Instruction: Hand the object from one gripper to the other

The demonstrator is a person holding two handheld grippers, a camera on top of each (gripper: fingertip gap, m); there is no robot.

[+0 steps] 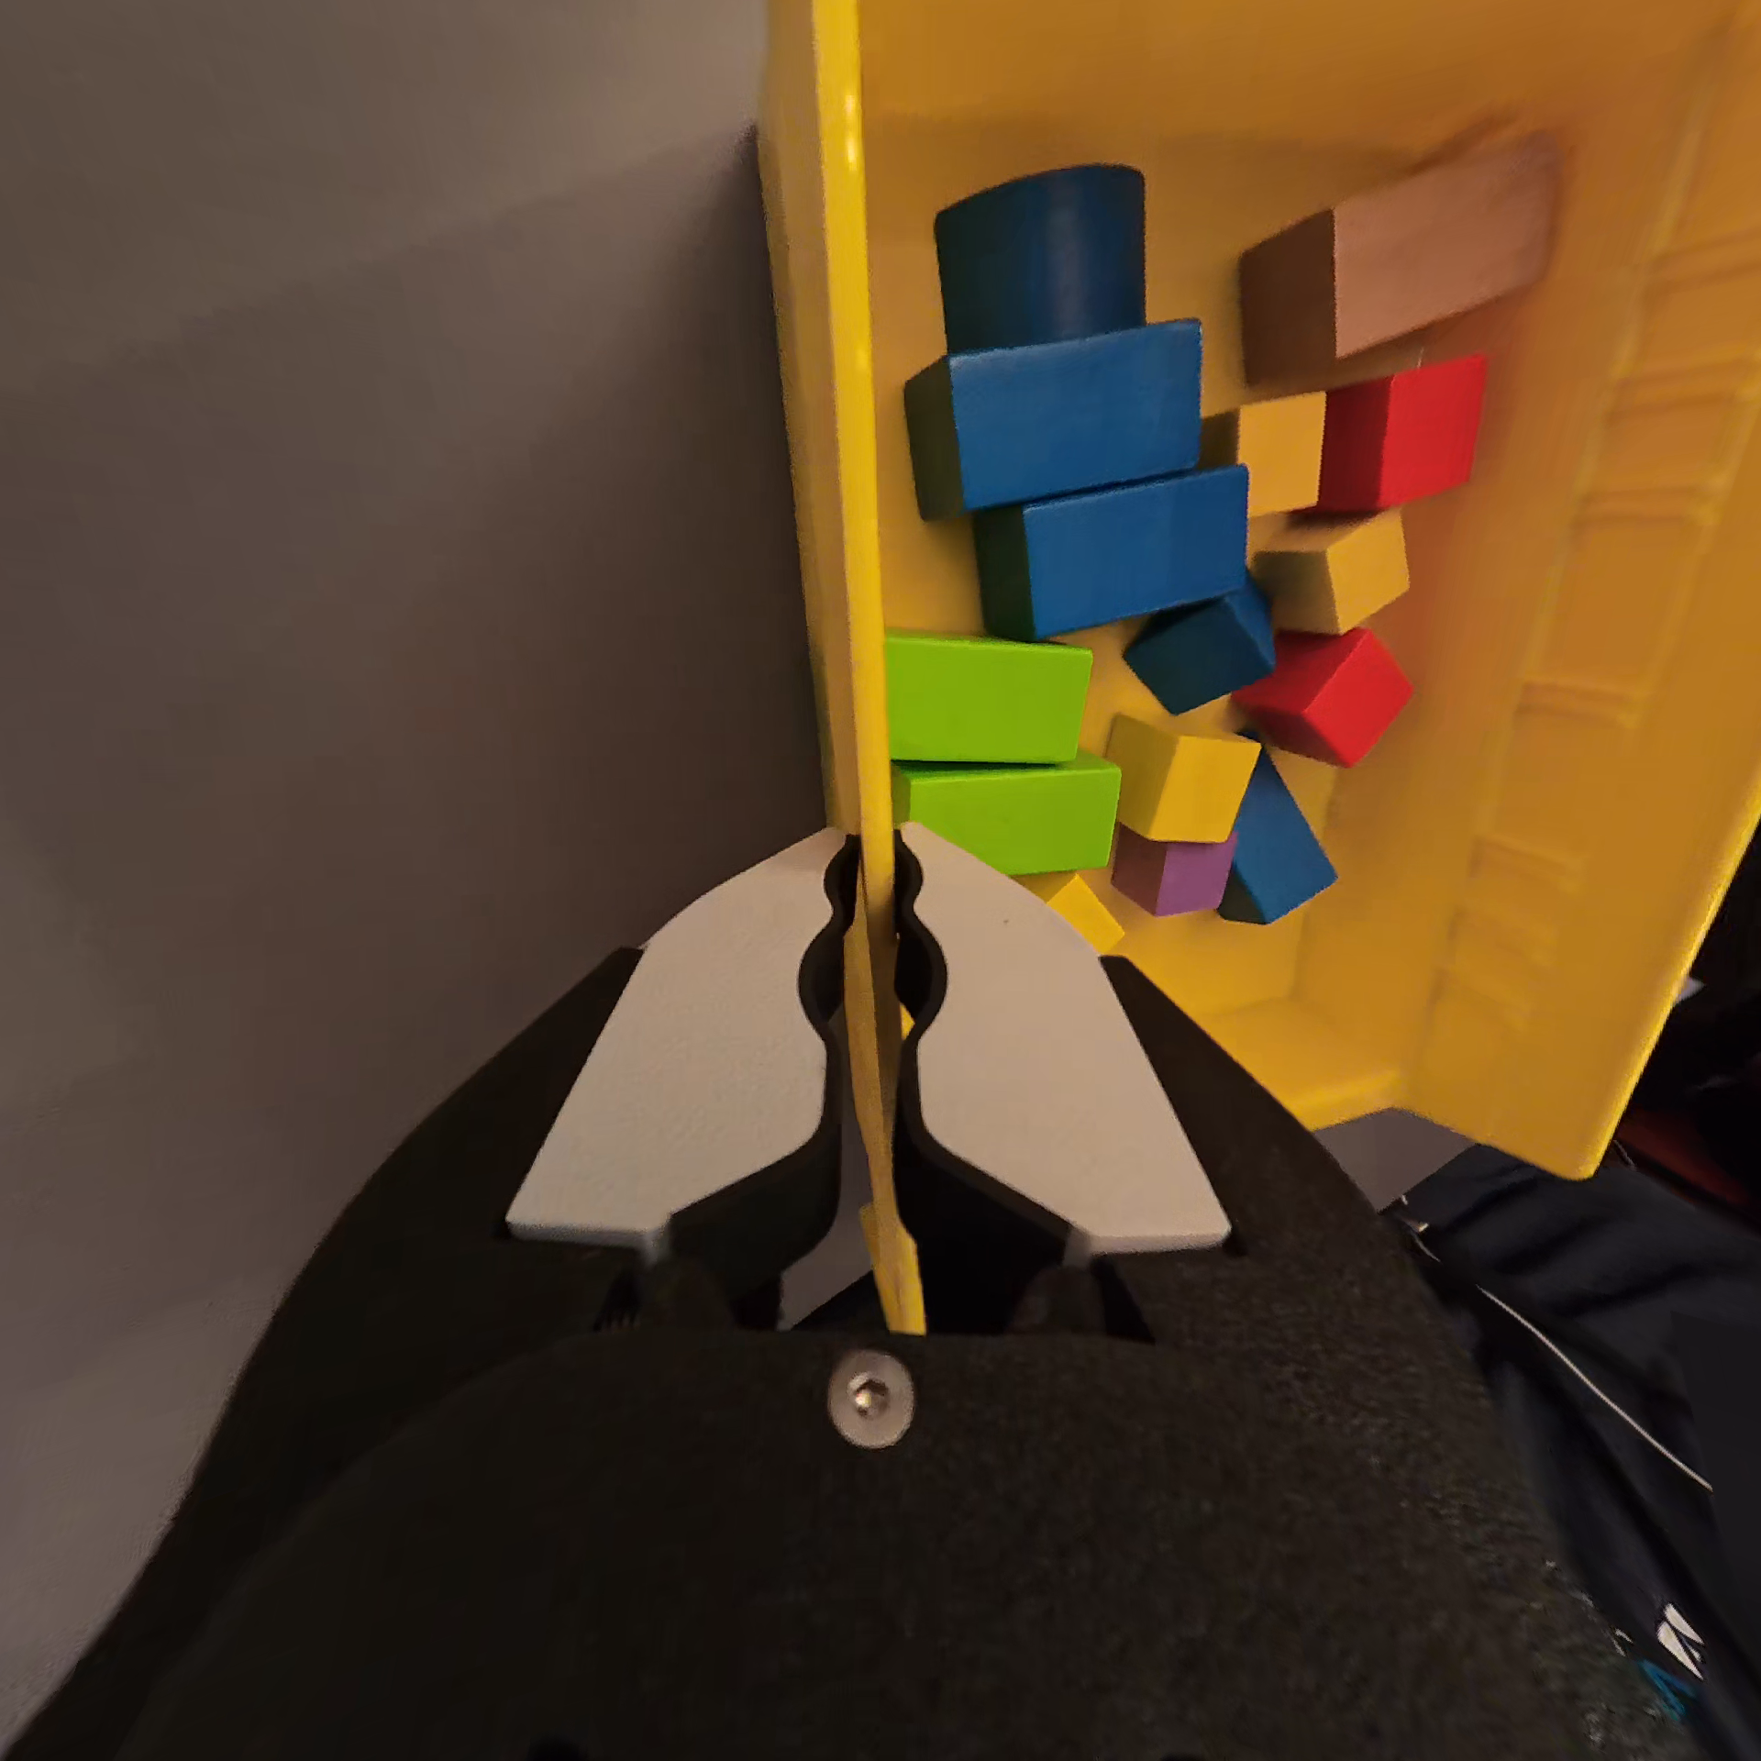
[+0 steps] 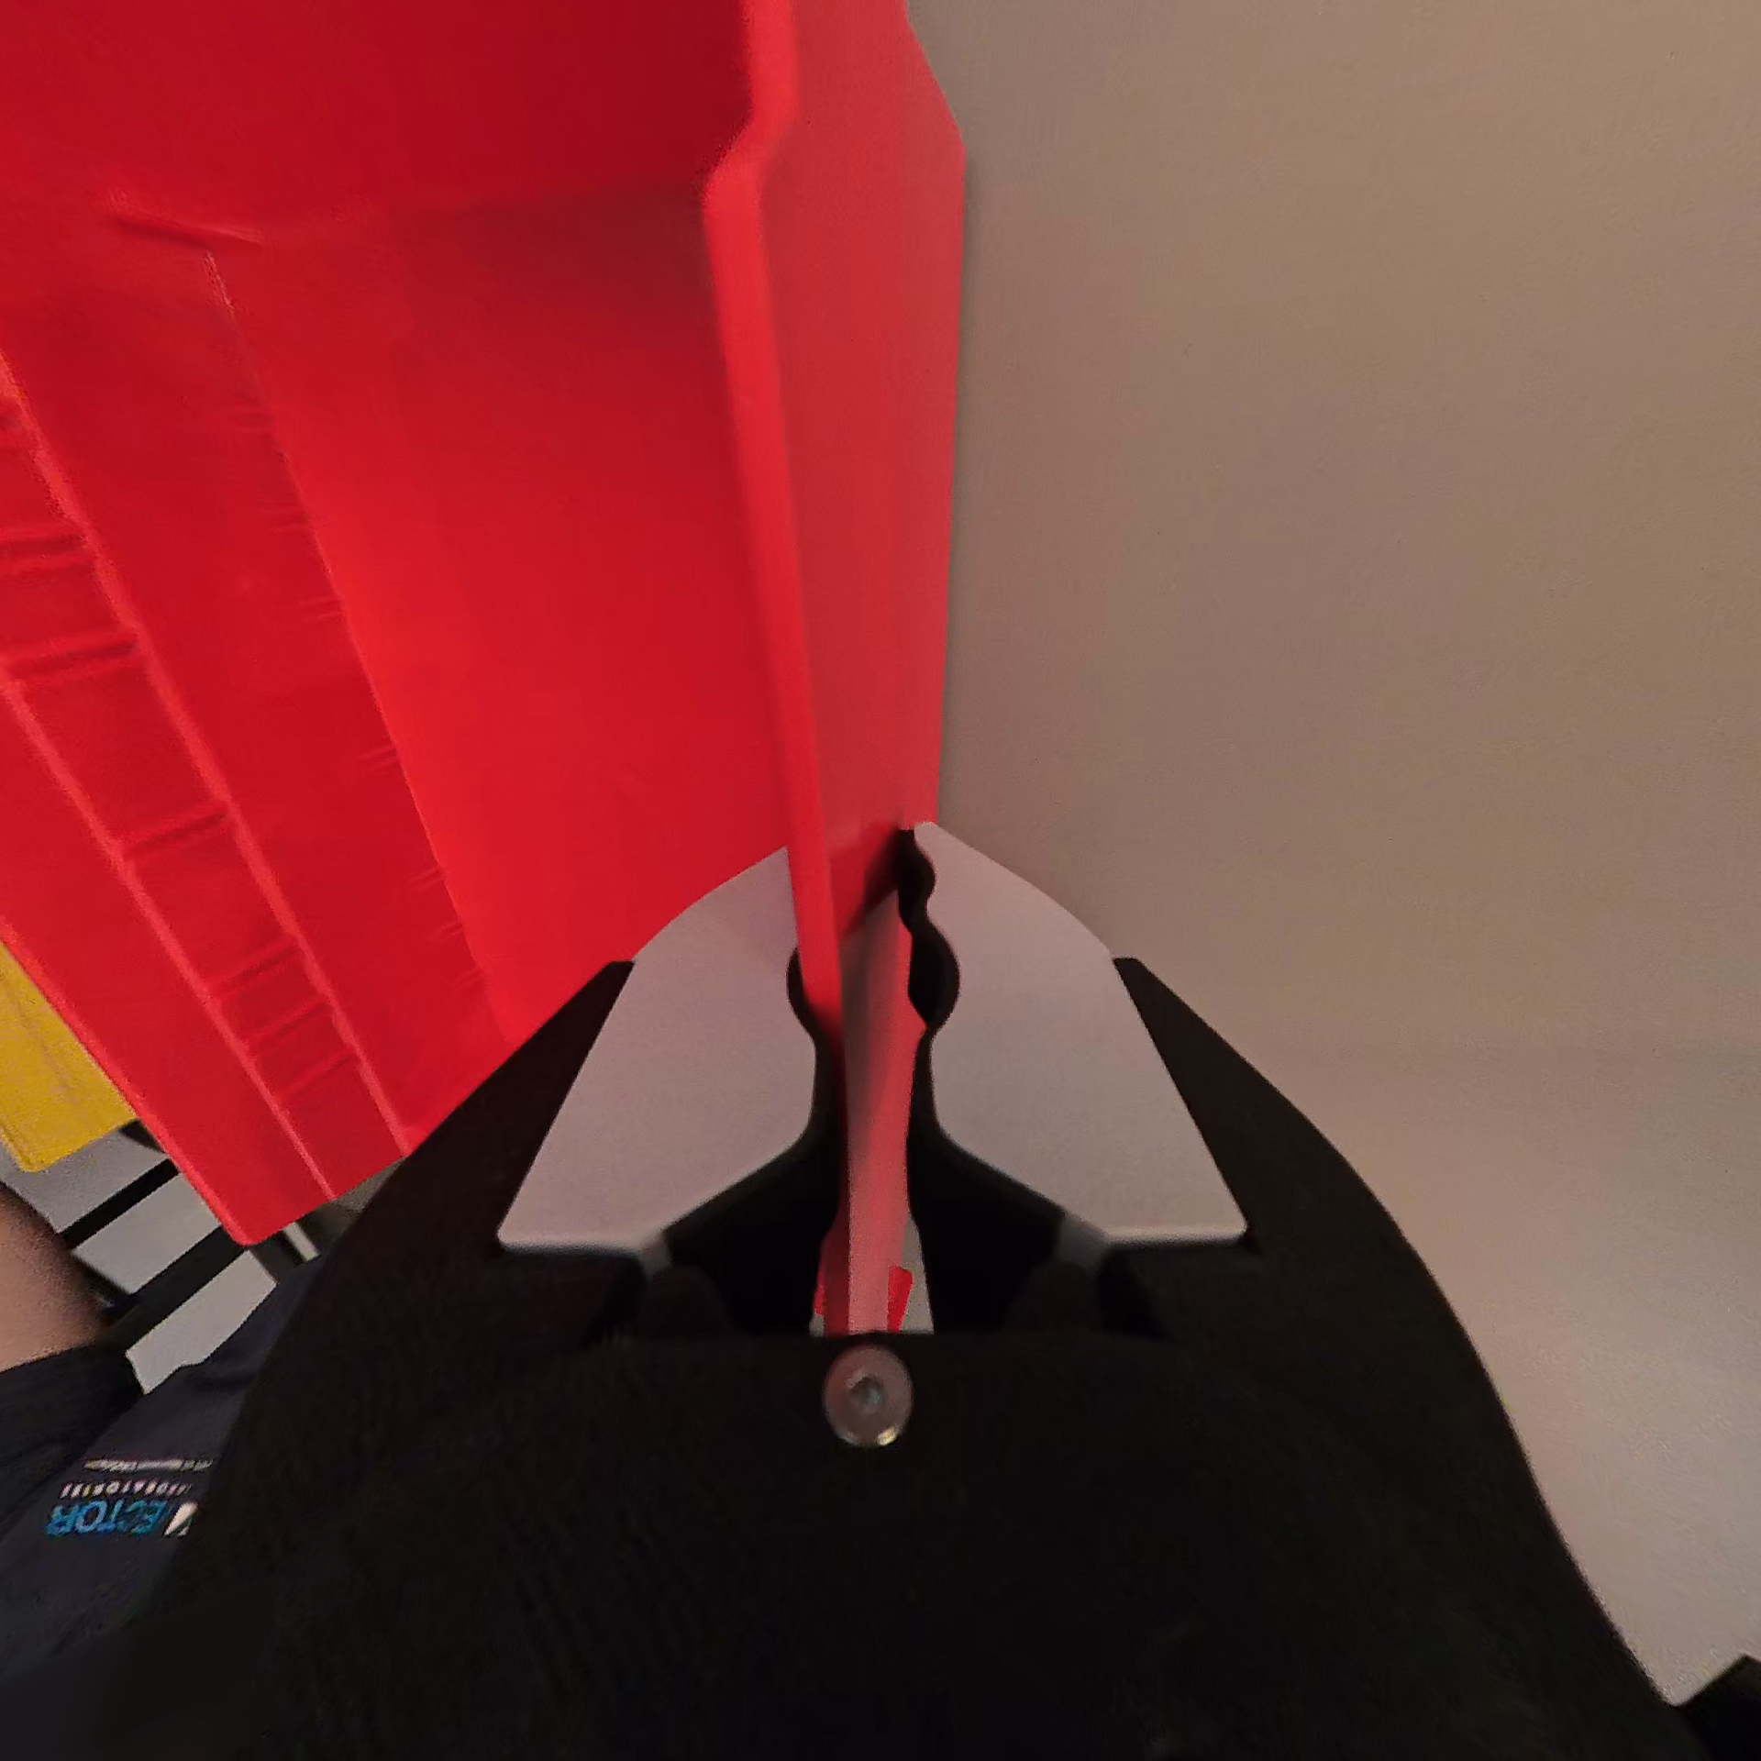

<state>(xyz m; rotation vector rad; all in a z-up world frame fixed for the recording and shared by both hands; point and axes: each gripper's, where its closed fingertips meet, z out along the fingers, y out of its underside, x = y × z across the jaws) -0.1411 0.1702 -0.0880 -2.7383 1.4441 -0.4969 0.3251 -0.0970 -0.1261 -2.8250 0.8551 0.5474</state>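
Black foam housing fills the foreground of both wrist views. Left tool (image 1: 872, 858) is clenched on the thin side wall of a yellow bin (image 1: 1572, 667), its grey fingers (image 1: 705, 1039) pressed on either side of the rim. Inside lie coloured wooden blocks (somewhat blurred): a dark blue cylinder (image 1: 1043, 253), two blue bricks (image 1: 1067, 419), two green blocks (image 1: 986, 700), red cubes (image 1: 1329, 696), yellow cubes (image 1: 1182, 777), a purple cube (image 1: 1177, 875) and a plain wood brick (image 1: 1401, 257). Right tool (image 2: 862, 848) is clamped likewise on the wall of a red bin (image 2: 476, 572), whose inside shows nothing in it. A yellow corner (image 2: 43, 1077) peeks beside the red bin at lower left. Grey wall (image 2: 1334, 572) stands behind.
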